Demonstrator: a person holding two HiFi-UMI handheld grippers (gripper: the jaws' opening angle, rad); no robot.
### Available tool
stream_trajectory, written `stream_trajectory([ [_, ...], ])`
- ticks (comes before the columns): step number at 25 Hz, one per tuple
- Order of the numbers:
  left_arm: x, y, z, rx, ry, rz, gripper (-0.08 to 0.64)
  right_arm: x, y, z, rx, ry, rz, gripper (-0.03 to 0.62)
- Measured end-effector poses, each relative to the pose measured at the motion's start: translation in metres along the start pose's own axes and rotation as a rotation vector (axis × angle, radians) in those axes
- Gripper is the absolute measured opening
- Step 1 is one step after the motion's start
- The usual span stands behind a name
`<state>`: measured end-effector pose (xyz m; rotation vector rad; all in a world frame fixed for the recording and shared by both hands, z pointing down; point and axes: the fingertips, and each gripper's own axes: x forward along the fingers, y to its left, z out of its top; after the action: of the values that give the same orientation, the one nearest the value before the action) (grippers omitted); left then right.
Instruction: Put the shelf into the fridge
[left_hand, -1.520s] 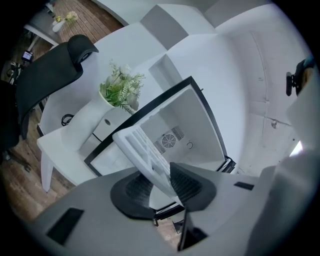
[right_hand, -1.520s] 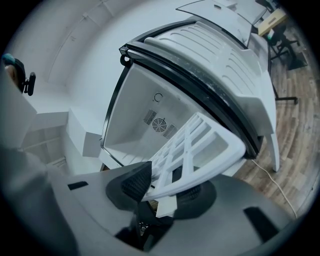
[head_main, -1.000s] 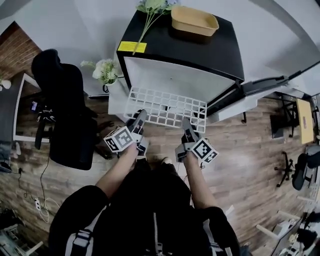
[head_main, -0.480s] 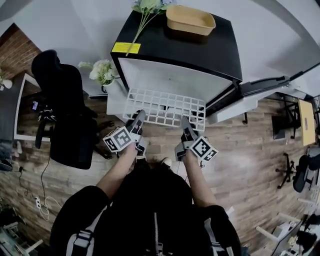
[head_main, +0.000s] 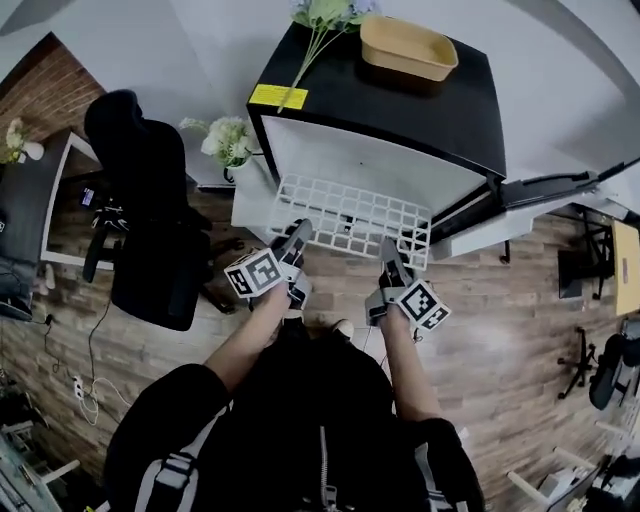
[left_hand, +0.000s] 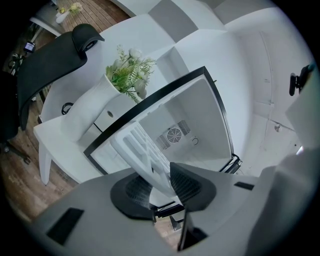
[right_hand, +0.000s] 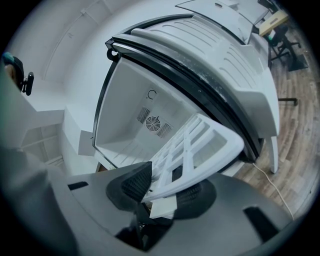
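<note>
A white grid shelf (head_main: 350, 217) hangs level in front of the open black fridge (head_main: 400, 100), its far edge at the mouth of the white interior (head_main: 370, 165). My left gripper (head_main: 294, 243) is shut on the shelf's near left edge, and in the left gripper view the shelf (left_hand: 145, 155) sits pinched between the dark pads. My right gripper (head_main: 389, 256) is shut on the near right edge; the right gripper view shows the shelf (right_hand: 192, 150) clamped between its pads, with the fridge's back wall and fan vent (right_hand: 152, 122) beyond.
The fridge door (head_main: 520, 195) stands swung open to the right. A yellow tray (head_main: 408, 48) and flowers lie on the fridge top. A vase of flowers (head_main: 232, 140) on a white side table stands left of the fridge, with a black office chair (head_main: 145, 210) further left.
Both grippers and the shelf keep their hold and their place at the fridge mouth; the whole scene has shifted slightly right in the head view as the head moved.
</note>
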<state>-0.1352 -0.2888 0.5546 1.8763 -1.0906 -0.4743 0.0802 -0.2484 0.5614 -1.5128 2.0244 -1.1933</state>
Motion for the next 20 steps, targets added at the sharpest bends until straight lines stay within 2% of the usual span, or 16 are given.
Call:
stream_trajectory([
  [11,0.004,0.003,0.007,-0.012,-0.001,0.001,0.115,0.003,0.006,-0.002,0.006,-0.013,0.011,0.126],
  [20,0.013,0.009,0.010,-0.017,0.009,-0.004,0.115,0.014,0.003,0.001,0.005,-0.015,-0.010,0.129],
])
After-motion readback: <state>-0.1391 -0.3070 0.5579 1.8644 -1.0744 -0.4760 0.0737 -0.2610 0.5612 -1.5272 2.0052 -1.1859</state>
